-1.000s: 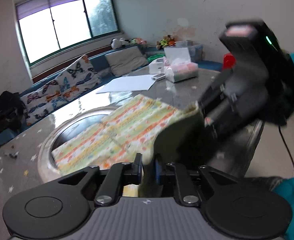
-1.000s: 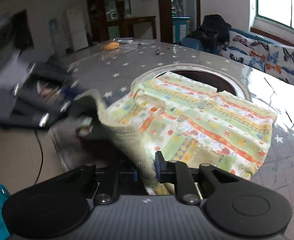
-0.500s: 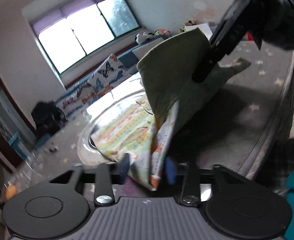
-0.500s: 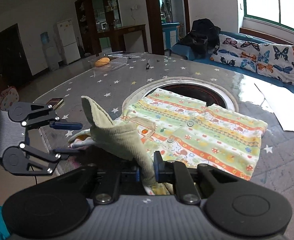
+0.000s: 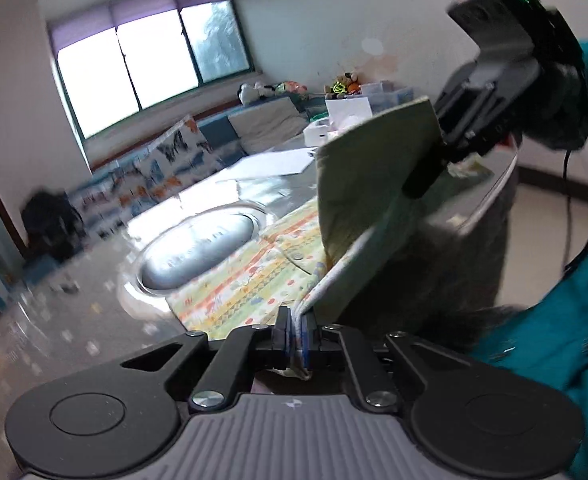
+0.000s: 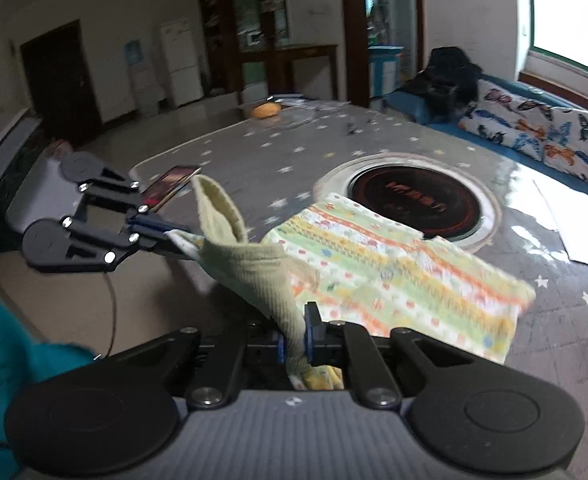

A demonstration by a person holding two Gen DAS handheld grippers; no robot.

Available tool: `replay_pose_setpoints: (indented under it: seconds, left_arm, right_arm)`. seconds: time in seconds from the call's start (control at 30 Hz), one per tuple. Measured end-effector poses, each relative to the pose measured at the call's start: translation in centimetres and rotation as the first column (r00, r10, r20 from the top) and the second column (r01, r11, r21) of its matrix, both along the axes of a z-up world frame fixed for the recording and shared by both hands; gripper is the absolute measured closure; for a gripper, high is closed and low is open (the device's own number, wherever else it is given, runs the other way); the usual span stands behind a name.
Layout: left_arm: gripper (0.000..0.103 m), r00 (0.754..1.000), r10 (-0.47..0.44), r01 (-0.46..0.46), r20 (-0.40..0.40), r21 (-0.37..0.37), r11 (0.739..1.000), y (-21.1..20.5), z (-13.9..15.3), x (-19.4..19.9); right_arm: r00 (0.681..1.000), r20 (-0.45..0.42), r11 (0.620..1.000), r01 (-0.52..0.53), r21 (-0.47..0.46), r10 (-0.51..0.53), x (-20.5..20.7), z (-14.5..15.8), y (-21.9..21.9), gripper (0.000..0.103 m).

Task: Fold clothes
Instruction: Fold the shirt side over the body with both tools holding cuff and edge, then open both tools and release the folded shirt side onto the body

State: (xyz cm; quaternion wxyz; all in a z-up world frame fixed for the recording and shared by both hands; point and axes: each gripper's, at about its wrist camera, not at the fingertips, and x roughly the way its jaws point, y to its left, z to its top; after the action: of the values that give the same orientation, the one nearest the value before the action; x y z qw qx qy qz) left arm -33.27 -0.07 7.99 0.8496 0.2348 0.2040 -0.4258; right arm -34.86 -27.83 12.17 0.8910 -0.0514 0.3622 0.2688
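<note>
Both tools angled downward: left tool point(image 5: 297, 334) and right tool point(image 6: 294, 338) each clamped on the shirt point(image 6: 393, 276), lifting its near edge off the bench point(image 6: 254, 156).

red lettering on dark round cooktop point(image 6: 413, 200) in table, too blurred to read.

Left claw point(image 5: 297, 334) and right claw point(image 6: 294, 340) both clamped, raised, tilted downward.
</note>
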Motion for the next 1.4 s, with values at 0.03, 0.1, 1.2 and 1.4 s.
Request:
replay_pose_setpoints:
  seconds: [0.03, 0.1, 1.2, 1.4]
  left_arm:
    - [0.098, 1.0, 0.004, -0.004, 0.0, 0.0, 1.0, -0.1, 0.0, 0.2]
    - [0.098, 1.0, 0.012, -0.012, 0.0, 0.001, 1.0, -0.3, -0.1, 0.6]
    - [0.078, 0.906, 0.39, -0.369, -0.163, 0.148, 0.918, -8.3, -4.3, 24.4]
    - [0.08, 0.894, 0.382, -0.386, -0.234, 0.033, 0.922, -7.5, -2.0, 22.9]
  right_arm:
    - [1.0, -0.006, 1.0, -0.012, -0.01, 0.012, -0.3, 0.3, 0.1, 0.095]
    - [1.0, -0.009, 1.0, -0.016, -0.026, 0.016, 0.4, 0.6, 0.2, 0.095]
    - [0.854, -0.021, 0.855, 0.519, -0.019, -0.519, 13.2, -7.5, -9.7, 0.07]
    - [0.819, -0.034, 0.82, 0.572, -0.026, -0.572, 11.2, -8.4, -11.3, 0.07]
